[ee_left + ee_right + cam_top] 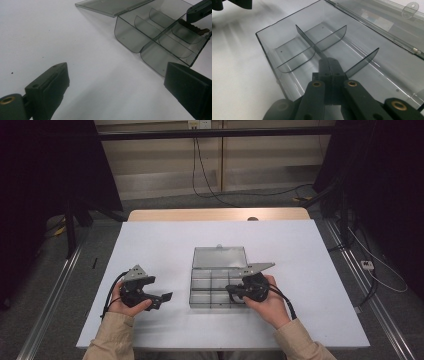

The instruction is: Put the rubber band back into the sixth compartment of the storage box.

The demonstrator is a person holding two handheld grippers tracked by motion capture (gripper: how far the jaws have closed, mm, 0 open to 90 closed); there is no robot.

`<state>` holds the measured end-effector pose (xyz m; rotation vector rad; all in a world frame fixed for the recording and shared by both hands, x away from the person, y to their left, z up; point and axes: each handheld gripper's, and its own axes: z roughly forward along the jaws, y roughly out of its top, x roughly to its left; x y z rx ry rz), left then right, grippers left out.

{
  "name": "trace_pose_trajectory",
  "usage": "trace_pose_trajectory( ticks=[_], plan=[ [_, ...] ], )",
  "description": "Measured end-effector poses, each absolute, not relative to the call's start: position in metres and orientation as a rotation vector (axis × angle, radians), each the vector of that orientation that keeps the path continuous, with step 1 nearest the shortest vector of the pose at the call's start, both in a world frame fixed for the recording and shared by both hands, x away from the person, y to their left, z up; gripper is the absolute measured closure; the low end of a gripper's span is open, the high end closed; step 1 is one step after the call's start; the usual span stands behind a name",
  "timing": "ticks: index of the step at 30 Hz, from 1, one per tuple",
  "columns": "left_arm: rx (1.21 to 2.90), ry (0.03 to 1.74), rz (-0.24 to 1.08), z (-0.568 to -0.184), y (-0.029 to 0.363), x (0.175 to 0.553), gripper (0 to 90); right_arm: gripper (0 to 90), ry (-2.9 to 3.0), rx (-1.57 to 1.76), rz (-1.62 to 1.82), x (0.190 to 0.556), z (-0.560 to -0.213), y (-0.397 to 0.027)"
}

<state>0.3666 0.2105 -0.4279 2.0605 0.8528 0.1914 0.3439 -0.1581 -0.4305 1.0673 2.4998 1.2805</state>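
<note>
Sitting on a white table (165, 240), a clear grey plastic box (218, 285) lies open near the middle, a little toward the person's right; its lid (219, 257) is folded back flat on the far side, and the tray part is cut into small rooms by thin walls.

The right gripper (234, 290) reaches into the tray from the near right corner; the right hand (267, 302) holds it just beside the box. In the right gripper view its two black jaws are pressed together on the long middle divider (312, 42) that runs down the tray, so the gripper (329, 65) is pinching that thin wall near its close end; short curved cross walls (330, 36) branch off on both sides of it. The small hanging tab (411, 6) of the lid shows at the top right of that view.

The left gripper (164, 297) rests well apart from the box, on the bare table to its left, held in the left hand (125, 302); a grey three-cornered plate (135, 271) sits on top of it. In the left gripper view its jaws are spread wide with nothing between them; one black pad (50, 86) shows at the lower left and the other at the lower right. Past them the open box (140, 37) lies on the table, and the tip of the right gripper (197, 28) dips into a far room of the tray.
</note>
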Motion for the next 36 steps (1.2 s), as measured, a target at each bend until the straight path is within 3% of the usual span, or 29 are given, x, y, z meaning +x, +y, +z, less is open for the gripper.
trace_pose_trajectory(
  ticks=[36],
  plan=[
    [2.073, 0.855, 0.189, -0.428, 0.209, 0.367, 6.0, 90.0, 2.518, 1.120, 1.189, 0.344, -0.443, -0.168]
  ],
)
